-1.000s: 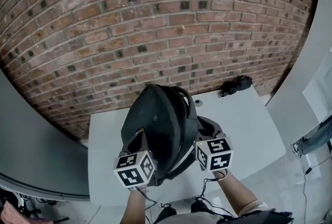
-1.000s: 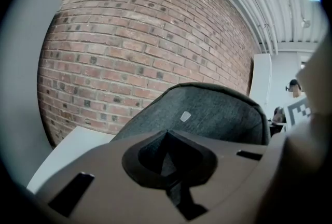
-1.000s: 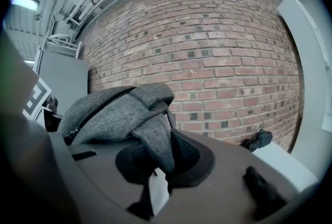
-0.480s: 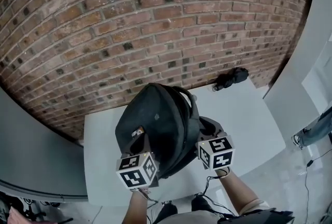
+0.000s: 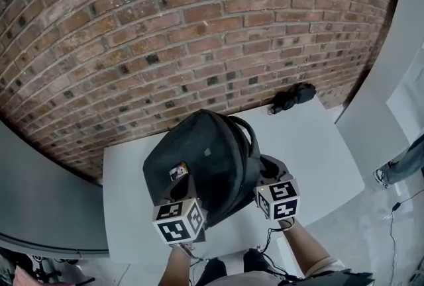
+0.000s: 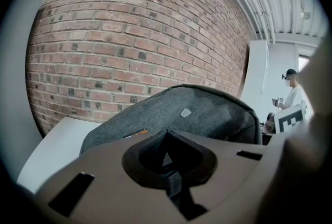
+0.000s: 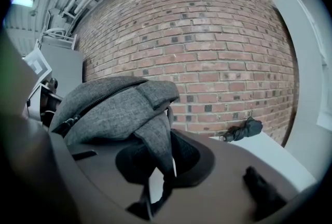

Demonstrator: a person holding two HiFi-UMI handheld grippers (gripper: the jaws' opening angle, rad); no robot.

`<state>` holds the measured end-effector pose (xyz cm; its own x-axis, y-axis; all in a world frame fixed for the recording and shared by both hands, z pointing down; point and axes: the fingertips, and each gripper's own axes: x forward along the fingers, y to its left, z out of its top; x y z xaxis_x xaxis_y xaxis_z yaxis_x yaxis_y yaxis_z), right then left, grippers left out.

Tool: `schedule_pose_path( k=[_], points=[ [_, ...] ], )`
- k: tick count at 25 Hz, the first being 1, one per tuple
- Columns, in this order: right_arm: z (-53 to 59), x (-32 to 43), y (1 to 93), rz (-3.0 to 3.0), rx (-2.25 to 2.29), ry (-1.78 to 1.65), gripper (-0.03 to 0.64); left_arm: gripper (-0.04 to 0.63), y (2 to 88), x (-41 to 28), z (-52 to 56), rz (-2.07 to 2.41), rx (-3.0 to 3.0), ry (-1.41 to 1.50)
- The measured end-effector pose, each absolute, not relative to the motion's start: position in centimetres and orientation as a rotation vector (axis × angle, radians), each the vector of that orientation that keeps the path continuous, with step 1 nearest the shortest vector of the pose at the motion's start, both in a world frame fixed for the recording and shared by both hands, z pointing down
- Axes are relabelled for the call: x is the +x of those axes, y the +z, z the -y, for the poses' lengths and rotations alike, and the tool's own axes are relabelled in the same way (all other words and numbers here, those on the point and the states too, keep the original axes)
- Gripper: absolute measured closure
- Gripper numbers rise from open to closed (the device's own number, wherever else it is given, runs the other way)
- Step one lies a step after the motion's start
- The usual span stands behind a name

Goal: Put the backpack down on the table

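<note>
Over the table (image 5: 318, 145), the backpack (image 5: 202, 159) hides both jaw pairs from the head view. Left gripper (image 6: 174, 192) and right gripper (image 7: 158, 189) each clamp a strap (image 7: 150, 150); the bag's base is unseen.

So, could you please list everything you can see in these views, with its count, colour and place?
dark grey fabric backpack: one, dark grey, over the middle of the table, held by its straps
white rectangular table: one, white, against the wall
small black bundle: one, black, on the table's far right corner by the wall
brick wall: one, red-brown, behind the table
bystander: one, white top, off to the right
left gripper: one, dark jaws, shut on a backpack strap
right gripper: one, dark jaws, shut on a backpack strap
</note>
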<state>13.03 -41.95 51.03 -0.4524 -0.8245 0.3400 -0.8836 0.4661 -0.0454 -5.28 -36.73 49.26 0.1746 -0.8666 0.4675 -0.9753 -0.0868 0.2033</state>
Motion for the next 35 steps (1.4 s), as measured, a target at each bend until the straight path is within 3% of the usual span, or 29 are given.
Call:
schedule_pose_path(
  k=[35],
  points=[
    [42.5, 21.1, 66.9, 2.337, 1.379, 0.628, 0.571, 0.583, 58.0, 2.8, 36.5, 1.648, 1.913, 0.568]
  ],
)
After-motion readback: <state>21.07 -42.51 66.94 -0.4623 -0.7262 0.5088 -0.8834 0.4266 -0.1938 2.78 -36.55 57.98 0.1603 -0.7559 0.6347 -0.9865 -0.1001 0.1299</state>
